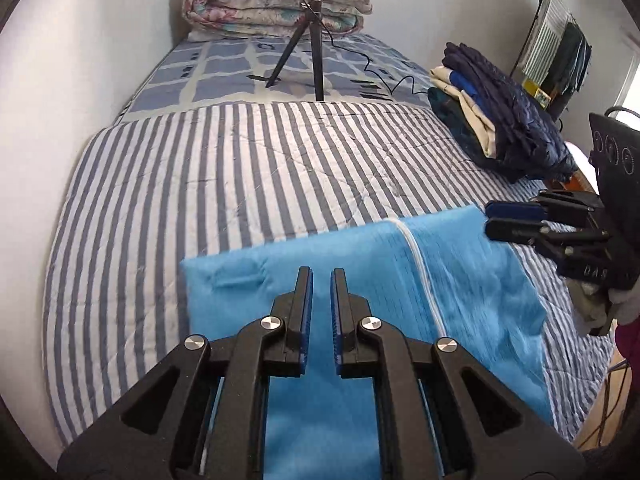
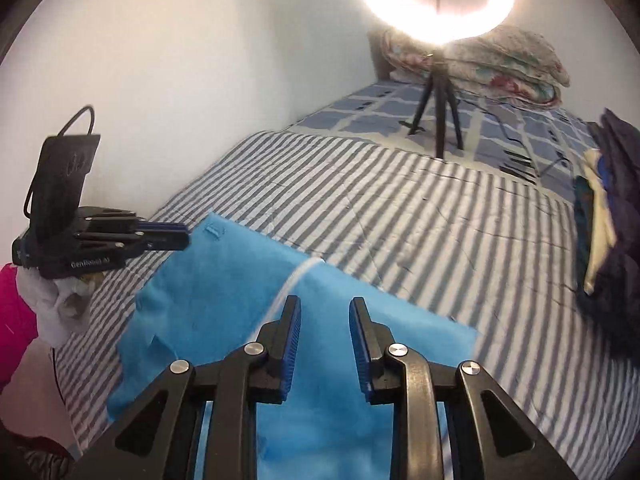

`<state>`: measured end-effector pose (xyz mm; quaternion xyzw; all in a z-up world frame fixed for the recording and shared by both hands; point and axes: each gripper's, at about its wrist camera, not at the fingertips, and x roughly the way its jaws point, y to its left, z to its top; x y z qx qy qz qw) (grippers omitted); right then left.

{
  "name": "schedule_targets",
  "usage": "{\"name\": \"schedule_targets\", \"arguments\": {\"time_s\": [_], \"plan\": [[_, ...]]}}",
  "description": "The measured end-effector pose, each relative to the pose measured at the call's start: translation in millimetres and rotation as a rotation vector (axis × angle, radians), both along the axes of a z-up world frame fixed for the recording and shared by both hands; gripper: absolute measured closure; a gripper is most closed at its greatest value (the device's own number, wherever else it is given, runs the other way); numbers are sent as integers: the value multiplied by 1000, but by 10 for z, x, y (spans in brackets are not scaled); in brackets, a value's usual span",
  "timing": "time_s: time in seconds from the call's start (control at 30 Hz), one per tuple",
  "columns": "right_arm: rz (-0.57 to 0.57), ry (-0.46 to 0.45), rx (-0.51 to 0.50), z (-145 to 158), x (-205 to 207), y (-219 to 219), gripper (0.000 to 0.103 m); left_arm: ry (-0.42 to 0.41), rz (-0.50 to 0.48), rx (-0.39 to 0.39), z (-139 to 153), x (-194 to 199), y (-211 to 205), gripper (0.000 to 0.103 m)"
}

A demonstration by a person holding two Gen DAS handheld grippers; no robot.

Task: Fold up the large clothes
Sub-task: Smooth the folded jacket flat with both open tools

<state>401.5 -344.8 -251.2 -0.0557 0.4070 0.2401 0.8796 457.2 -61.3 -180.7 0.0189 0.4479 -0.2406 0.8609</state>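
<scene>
A bright blue garment [image 1: 480, 288] with a white stripe [image 1: 420, 264] lies flat on the striped bed cover [image 1: 240, 184]. My left gripper [image 1: 321, 276] hovers over its near left part. Its pads are almost together and hold nothing. From the right wrist view, the left gripper [image 2: 182, 236] points at the garment's [image 2: 224, 292] far left corner, carried by a gloved hand [image 2: 56, 308]. My right gripper [image 2: 325, 304] stands over the garment's middle with its jaws apart and empty. In the left wrist view the right gripper [image 1: 490, 220] sits at the garment's far right corner.
A ring light on a black tripod [image 1: 316, 60] stands mid-bed, its cable trailing right. A folded floral quilt [image 1: 272, 8] lies at the head of the bed. A pile of dark and cream clothes [image 1: 500, 120] sits at the right edge. A white wall [image 1: 80, 60] runs along the left.
</scene>
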Motion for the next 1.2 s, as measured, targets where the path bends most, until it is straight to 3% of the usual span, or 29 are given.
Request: {"name": "schedule_targets", "arguments": {"time_s": [0.1,0.3,0.4,0.5,0.67,0.8,0.97,1.07,1.2], "plan": [[33,22,-37,-190,150,180,79,14,-18,25,-152,174,-154,98],[68,96,-163,-575,326,406,79,57,-38,159,-585,372,-302,98],[53,131,-168,-740,361,394,81,51,-30,134,-687,351,-250,96],[60,129,-122,-596,292,287,82,39,-12,111,-616,287,-153,96],[-25,80,-41,-390,82,-171,79,5,57,76,-458,140,216,96],[-70,99,-67,-550,-127,-468,78,29,92,72,-545,71,450,96],[-121,102,6,-770,-387,-774,78,-8,95,102,-759,-130,549,92],[-133,100,-20,-743,-576,-833,78,33,130,46,-724,-171,700,92],[-93,105,-75,-662,-888,-876,77,48,146,50,-635,-322,906,87]]}}
